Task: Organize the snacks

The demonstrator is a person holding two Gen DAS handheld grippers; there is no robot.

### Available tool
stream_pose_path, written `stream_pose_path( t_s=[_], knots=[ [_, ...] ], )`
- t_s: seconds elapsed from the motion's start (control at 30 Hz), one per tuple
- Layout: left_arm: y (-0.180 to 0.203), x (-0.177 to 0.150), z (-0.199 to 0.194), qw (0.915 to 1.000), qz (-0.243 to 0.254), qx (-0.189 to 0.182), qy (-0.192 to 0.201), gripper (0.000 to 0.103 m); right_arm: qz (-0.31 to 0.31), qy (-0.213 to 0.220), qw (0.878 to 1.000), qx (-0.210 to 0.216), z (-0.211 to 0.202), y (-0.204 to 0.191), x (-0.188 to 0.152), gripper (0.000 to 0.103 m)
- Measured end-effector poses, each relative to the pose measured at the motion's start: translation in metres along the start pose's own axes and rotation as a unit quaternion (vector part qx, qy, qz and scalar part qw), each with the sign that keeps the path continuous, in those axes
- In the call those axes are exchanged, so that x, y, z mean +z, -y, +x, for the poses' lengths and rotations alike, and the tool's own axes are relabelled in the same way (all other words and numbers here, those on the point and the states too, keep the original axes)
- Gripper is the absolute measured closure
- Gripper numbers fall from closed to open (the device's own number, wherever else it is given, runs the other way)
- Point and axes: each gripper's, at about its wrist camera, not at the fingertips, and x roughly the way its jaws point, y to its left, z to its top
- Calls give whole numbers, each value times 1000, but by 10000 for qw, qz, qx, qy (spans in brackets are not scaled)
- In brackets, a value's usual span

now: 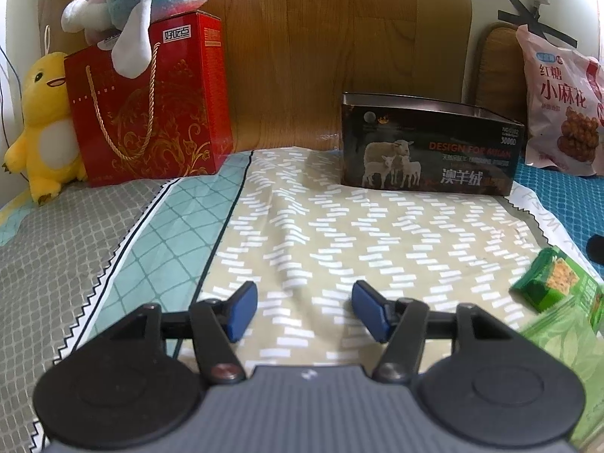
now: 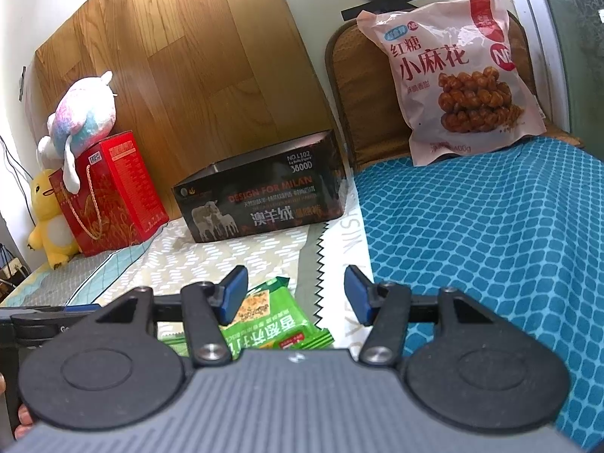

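Note:
A green snack packet (image 2: pixel 270 321) lies flat on the bed, just under and between the fingers of my open, empty right gripper (image 2: pixel 296 296); it also shows at the right edge of the left wrist view (image 1: pixel 555 283). A pink bag of twisted dough snacks (image 2: pixel 456 75) leans on a chair back at the far right, also seen in the left wrist view (image 1: pixel 562 105). An open black box with sheep printed on it (image 1: pixel 430 143) stands against the wooden board, also in the right wrist view (image 2: pixel 264 196). My left gripper (image 1: pixel 304 309) is open and empty, low over the patterned sheet.
A red gift box with a rope handle (image 1: pixel 151 102) stands at the back left with a pastel plush (image 1: pixel 143 0) on top and a yellow duck plush (image 1: pixel 41 124) beside it. A wooden board (image 1: pixel 321 37) backs the bed. A blue patterned cover (image 2: pixel 490 245) lies at right.

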Motion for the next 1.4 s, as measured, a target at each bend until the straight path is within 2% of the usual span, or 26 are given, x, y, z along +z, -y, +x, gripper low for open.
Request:
stream_pose_path(
  t_s=[0.17, 0.3, 0.43, 0.57, 1.4],
  knots=[
    [0, 0, 0, 10000, -2, -62, -8, 43, 1, 25, 10000, -5, 0, -1, 0, 40],
    [1, 0, -2, 10000, 29, -85, 39, 30, 2, 29, 10000, -10, -1, -1, 0, 39],
    [4, -1, -3, 9998, 150, -89, 110, 28, -18, 67, 10000, -17, -1, -1, 1, 33],
    [4, -1, -5, 9996, 198, -105, 180, 20, -23, 82, 10000, -12, -2, -1, 0, 33],
    [5, -2, -7, 9994, 240, -112, 220, 18, -41, 104, 9999, -14, -2, -5, 1, 29]
  ],
)
